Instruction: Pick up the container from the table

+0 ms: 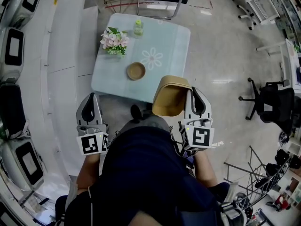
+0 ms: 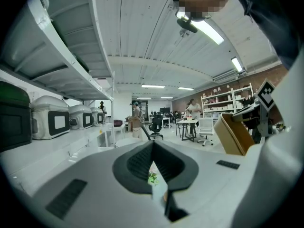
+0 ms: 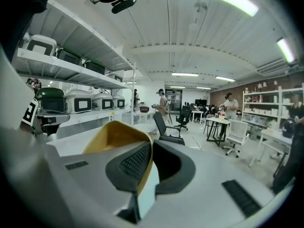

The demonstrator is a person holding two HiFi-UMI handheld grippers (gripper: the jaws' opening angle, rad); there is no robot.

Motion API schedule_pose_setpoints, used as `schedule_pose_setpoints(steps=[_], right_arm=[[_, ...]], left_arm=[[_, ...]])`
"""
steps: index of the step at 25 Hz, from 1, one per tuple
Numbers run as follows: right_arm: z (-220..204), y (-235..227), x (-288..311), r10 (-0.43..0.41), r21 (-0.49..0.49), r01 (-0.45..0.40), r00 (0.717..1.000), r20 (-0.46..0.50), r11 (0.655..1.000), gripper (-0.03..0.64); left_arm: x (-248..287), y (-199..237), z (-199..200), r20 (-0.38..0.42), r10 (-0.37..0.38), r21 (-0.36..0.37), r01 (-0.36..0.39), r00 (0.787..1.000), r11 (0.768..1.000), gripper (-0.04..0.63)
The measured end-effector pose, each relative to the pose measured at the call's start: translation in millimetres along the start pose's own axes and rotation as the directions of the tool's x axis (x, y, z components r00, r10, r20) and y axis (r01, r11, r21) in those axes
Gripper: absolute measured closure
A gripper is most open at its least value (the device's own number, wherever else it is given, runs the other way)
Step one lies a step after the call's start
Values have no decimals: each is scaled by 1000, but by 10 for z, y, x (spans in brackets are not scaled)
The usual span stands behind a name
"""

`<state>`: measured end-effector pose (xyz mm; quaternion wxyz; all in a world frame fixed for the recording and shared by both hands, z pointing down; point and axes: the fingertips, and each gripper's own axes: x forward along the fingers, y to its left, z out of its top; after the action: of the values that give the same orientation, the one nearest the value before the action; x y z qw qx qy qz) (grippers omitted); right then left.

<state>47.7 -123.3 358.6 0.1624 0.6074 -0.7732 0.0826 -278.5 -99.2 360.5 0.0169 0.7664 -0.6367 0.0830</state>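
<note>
Off the near right corner of the table (image 1: 169, 41), grips the container (image 1: 171, 97) by one thin wall in the clenched right gripper (image 1: 194, 94), tilted and seemingly lifted clear of the tabletop. At near left, holds the left gripper (image 1: 89, 101) closed on nothing. Looks like the lift itself, pick-up nearly done. Next calls for a firm pinch and a steady rise, away from the bowl (image 1: 136, 70) and flowers (image 1: 114, 40).
</note>
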Motion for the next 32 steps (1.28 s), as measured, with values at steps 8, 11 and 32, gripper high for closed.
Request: schedule_pose_setpoints(steps=[8,11,32], right_arm=[[70,49,-17,25,-21,-23,995,98,1000,598],[139,79,-1,45,-26,-42,988,146,999,598],[91,131,24,61,-87,-48,988,145,995,600]], left_arm=[[-68,-57,78,31,-10,26,9,999,1000,592],[-63,-79,107,41,-14,34,13,999,999,592],[-32,-197,181,61,-31,41,28,998,999,593]])
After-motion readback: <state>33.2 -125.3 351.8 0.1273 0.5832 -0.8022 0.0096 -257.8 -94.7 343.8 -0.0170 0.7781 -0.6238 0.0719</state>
